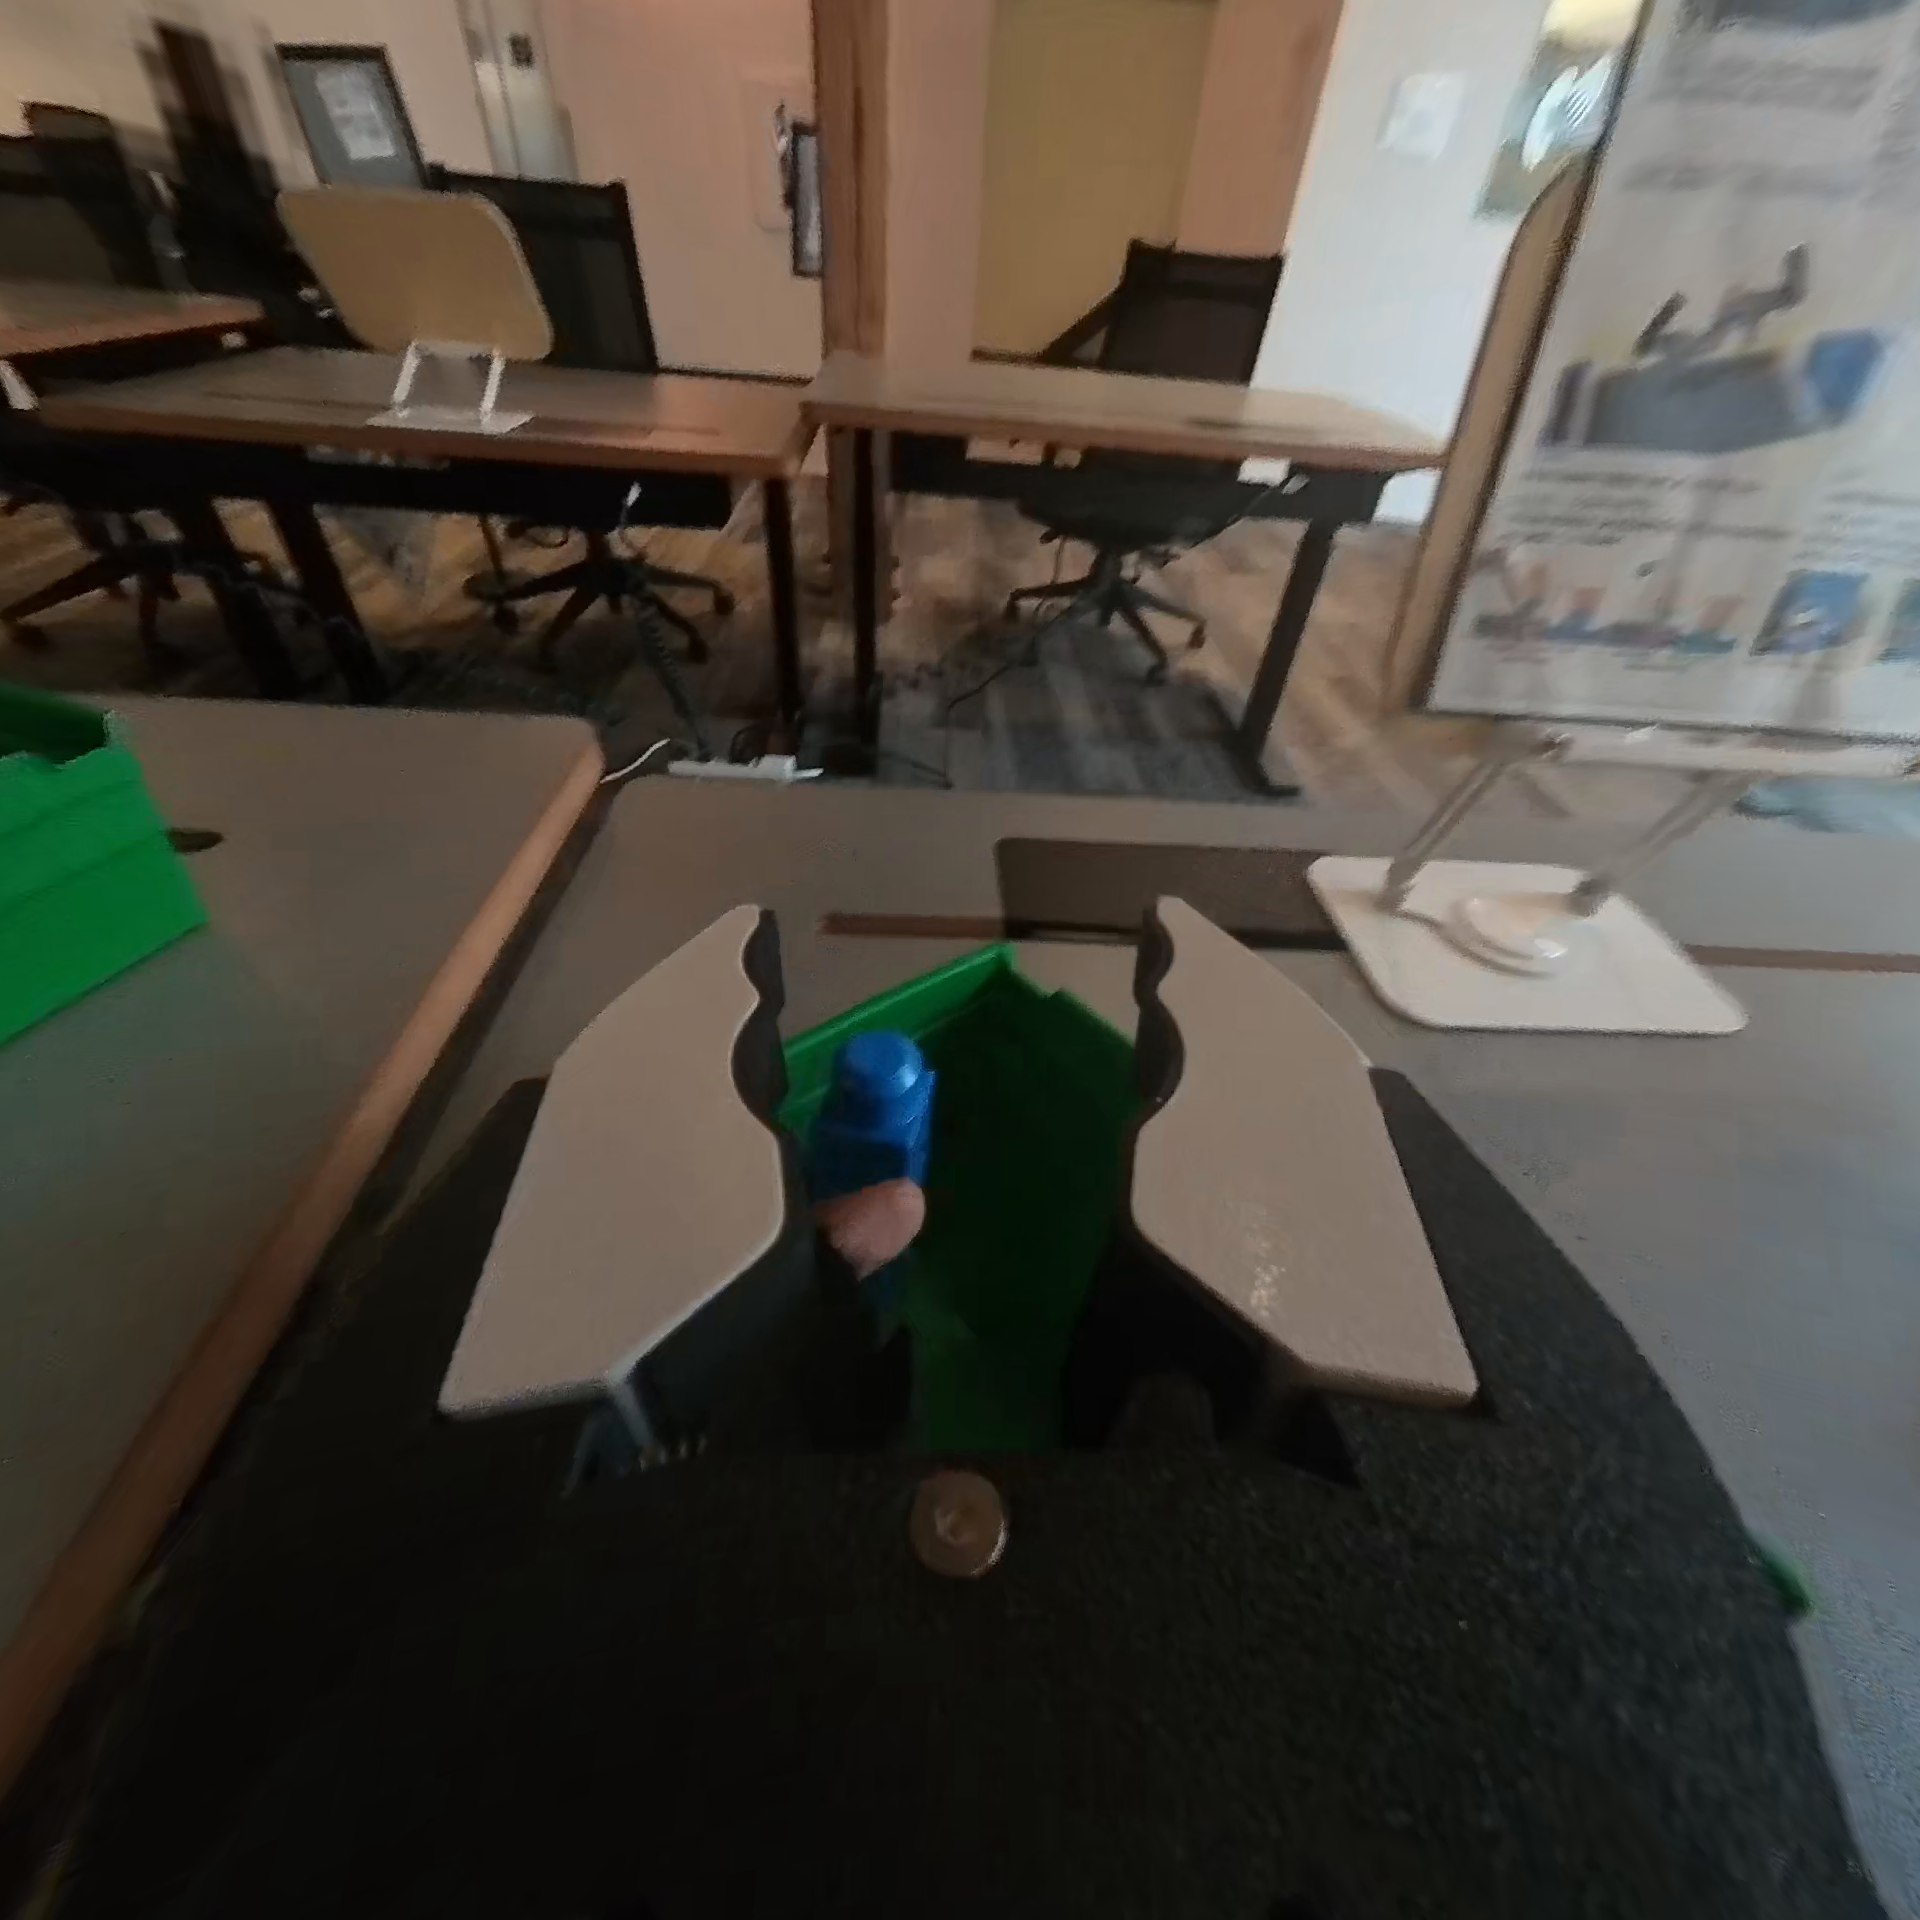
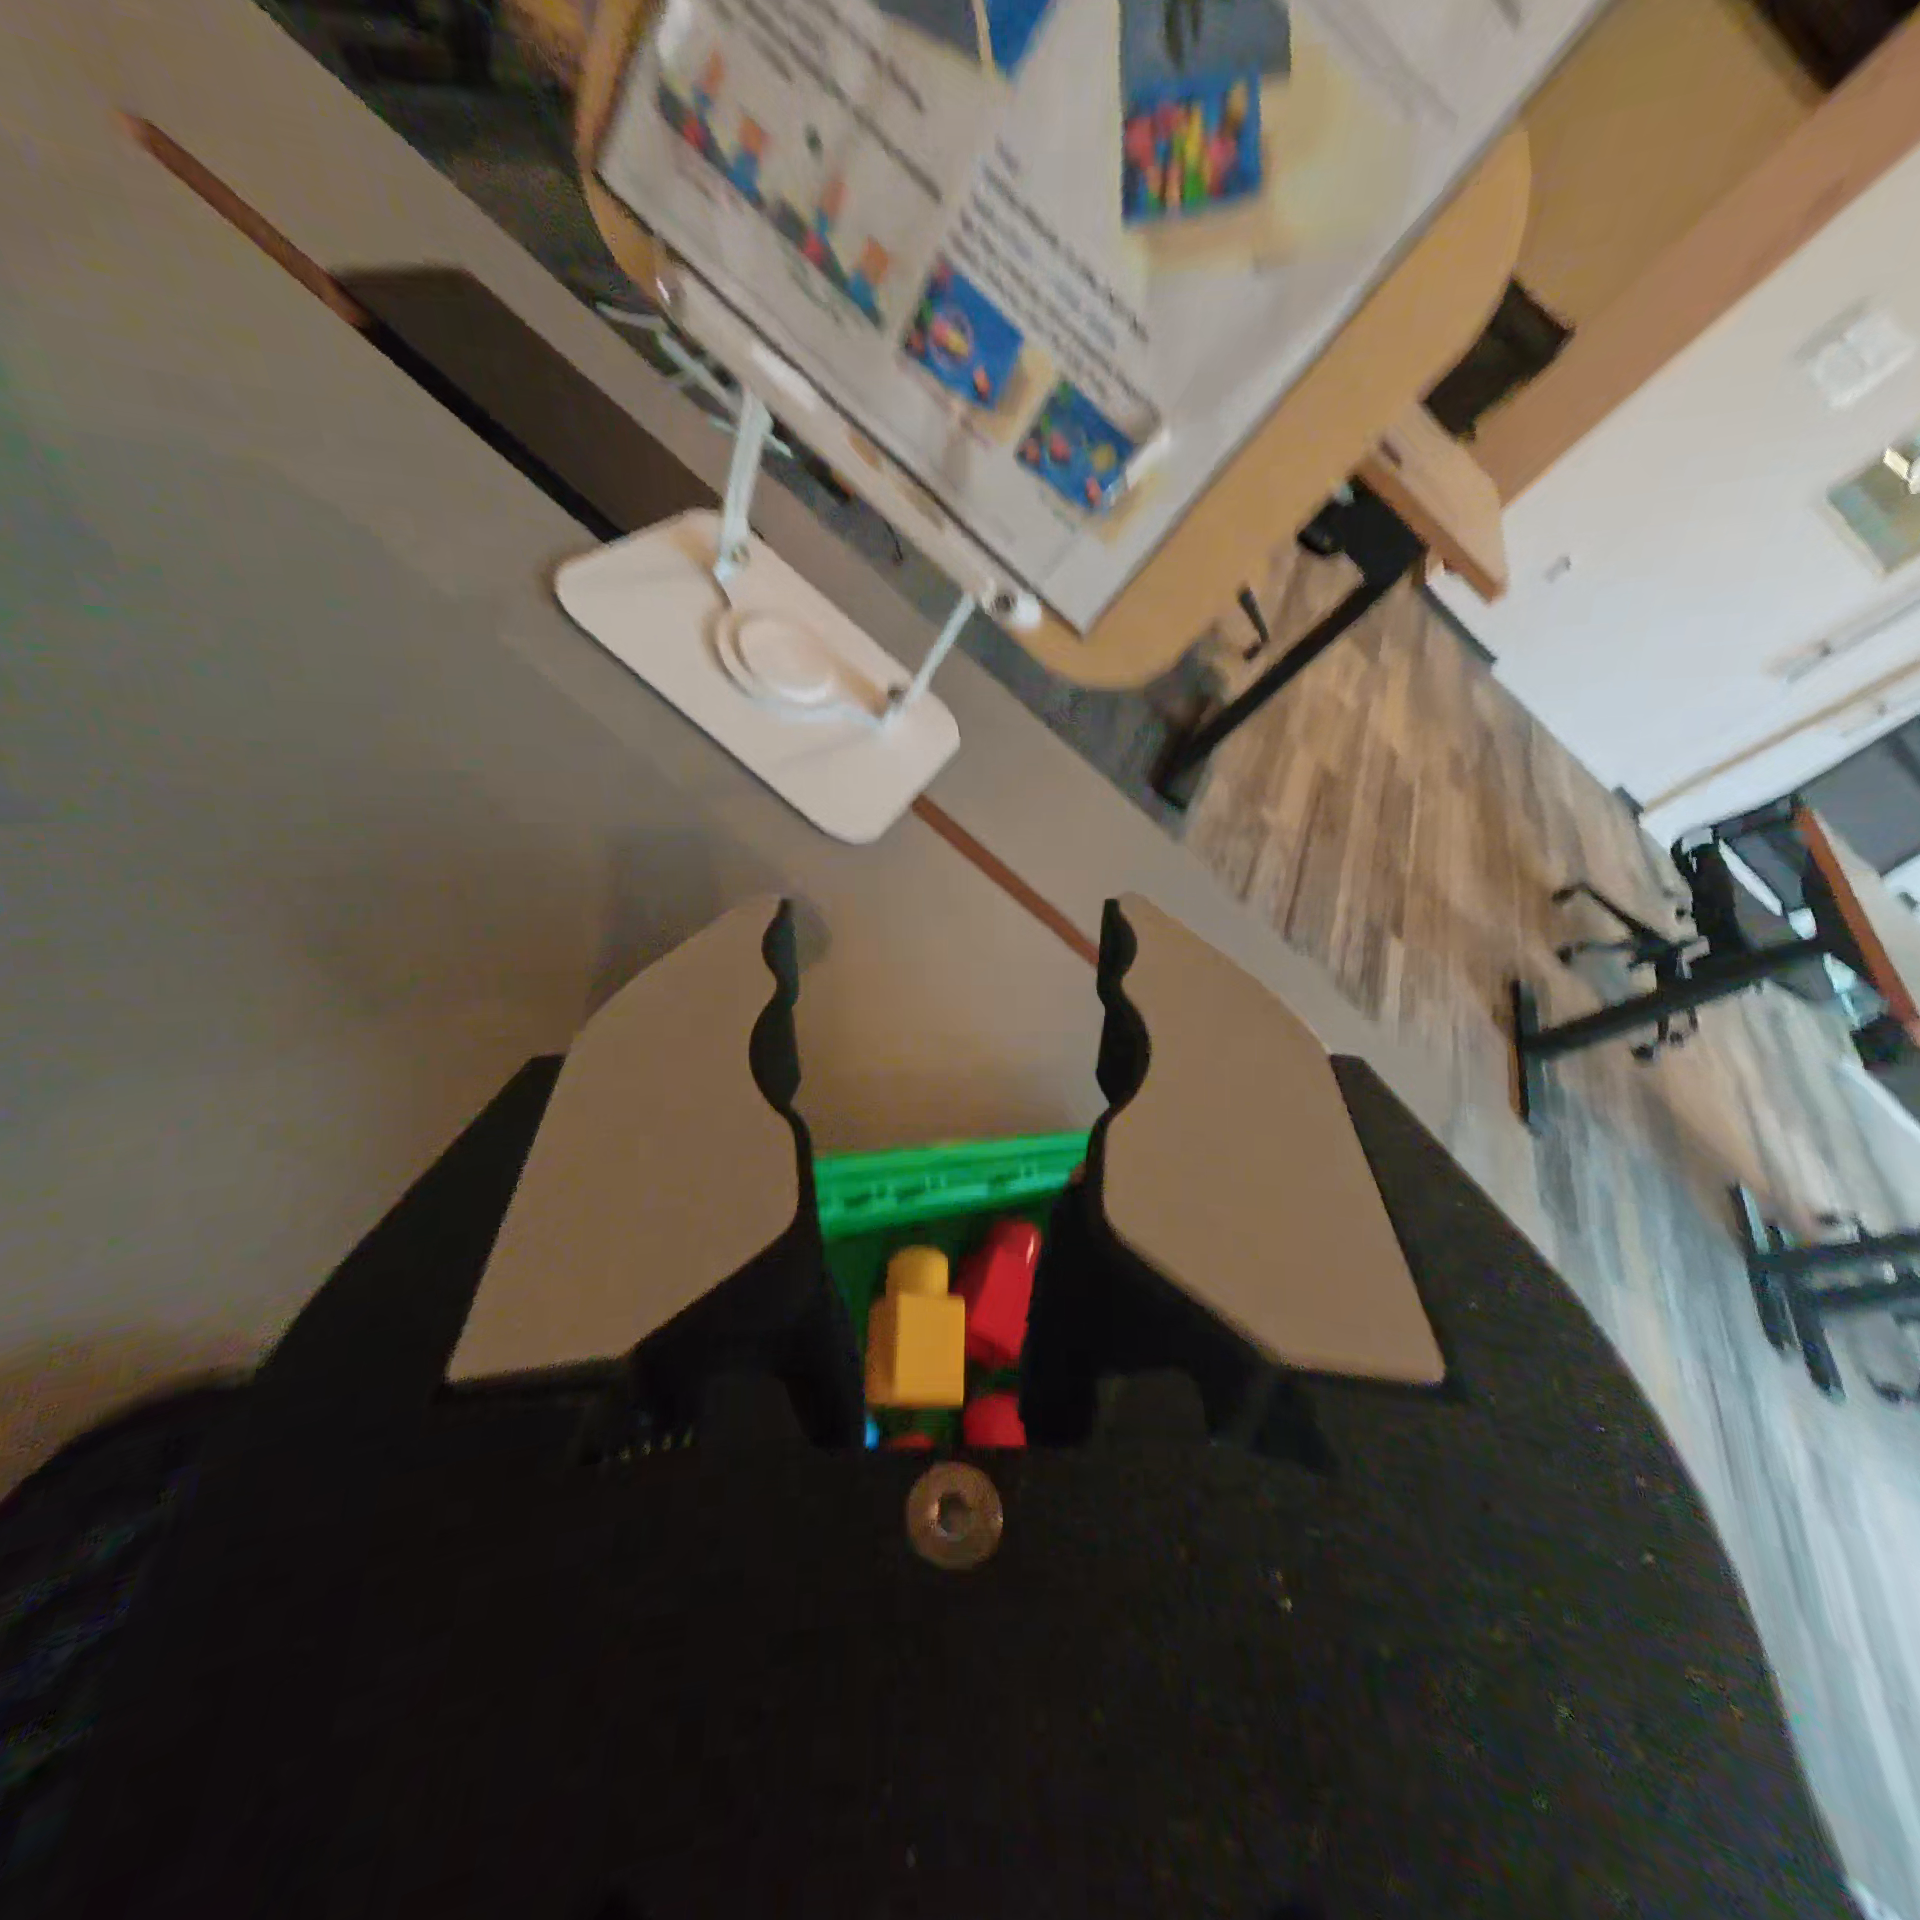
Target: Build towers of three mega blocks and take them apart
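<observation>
Standing low between the wide-spread left gripper point(image 1: 956, 940), a blue plastic block point(image 1: 871, 1117) hugs its left finger; the right gripper point(image 2: 945, 940), tilted, gapes over a yellow plastic block point(image 2: 914, 1340).

Left wrist view: low over grey tabletop point(image 1: 1714, 1195), level, close above green bin point(image 1: 940, 997). Right wrist view: tilted sideways, maybe higher. Both see white stand point(image 1: 1507, 961) near far edge.

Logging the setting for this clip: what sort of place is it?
Probably a shared office or lab workspace: rows of desks with black swivel chairs, a poster on a stand, and green bins of toy blocks.
</observation>
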`<state>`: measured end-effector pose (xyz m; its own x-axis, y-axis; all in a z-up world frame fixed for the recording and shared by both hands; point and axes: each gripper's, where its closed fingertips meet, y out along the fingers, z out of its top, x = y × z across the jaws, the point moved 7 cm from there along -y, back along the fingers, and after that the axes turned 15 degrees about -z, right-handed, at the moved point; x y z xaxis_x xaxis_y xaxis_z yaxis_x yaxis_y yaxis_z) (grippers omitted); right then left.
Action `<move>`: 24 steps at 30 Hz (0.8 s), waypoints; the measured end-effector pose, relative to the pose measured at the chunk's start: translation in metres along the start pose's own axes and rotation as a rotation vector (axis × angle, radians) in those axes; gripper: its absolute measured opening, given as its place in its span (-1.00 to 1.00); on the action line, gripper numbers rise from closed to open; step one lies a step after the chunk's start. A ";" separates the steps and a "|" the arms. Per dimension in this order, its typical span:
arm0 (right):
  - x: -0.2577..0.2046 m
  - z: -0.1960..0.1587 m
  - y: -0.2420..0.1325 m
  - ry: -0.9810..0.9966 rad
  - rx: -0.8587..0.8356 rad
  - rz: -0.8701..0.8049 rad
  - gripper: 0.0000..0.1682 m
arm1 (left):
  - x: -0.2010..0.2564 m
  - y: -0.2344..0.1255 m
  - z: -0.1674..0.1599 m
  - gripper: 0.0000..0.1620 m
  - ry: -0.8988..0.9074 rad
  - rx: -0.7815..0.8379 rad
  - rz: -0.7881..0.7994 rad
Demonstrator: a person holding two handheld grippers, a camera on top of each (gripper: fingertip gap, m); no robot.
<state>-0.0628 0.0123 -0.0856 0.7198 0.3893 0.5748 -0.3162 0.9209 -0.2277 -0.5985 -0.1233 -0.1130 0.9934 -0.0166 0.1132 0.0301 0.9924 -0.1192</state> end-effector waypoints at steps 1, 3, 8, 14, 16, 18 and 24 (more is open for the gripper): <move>-0.002 0.011 0.001 -0.009 0.037 0.013 -0.34 | -0.003 0.002 -0.004 -0.20 0.013 -0.034 0.023; -0.007 0.034 0.004 -0.022 0.107 0.038 -0.35 | -0.008 0.006 -0.013 -0.20 0.037 -0.101 0.052; -0.019 0.081 0.011 -0.051 0.248 0.091 -0.37 | -0.013 0.020 -0.030 -0.17 0.078 -0.218 0.065; -0.038 0.109 0.018 -0.002 0.390 0.154 -0.41 | -0.016 0.036 -0.043 -0.19 0.153 -0.295 0.096; -0.045 0.108 0.021 0.007 0.408 0.183 -0.42 | -0.019 0.042 -0.049 -0.20 0.177 -0.335 0.120; -0.050 0.106 0.025 0.000 0.408 0.202 -0.42 | -0.021 0.049 -0.056 -0.25 0.195 -0.379 0.131; -0.049 0.093 0.035 0.022 0.386 0.215 -0.44 | -0.022 0.063 -0.070 -0.32 0.255 -0.484 0.159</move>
<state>-0.1672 0.0240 -0.0485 0.6242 0.5751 0.5288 -0.6645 0.7468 -0.0277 -0.6104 -0.0690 -0.1919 0.9833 0.0404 -0.1775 -0.1348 0.8170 -0.5606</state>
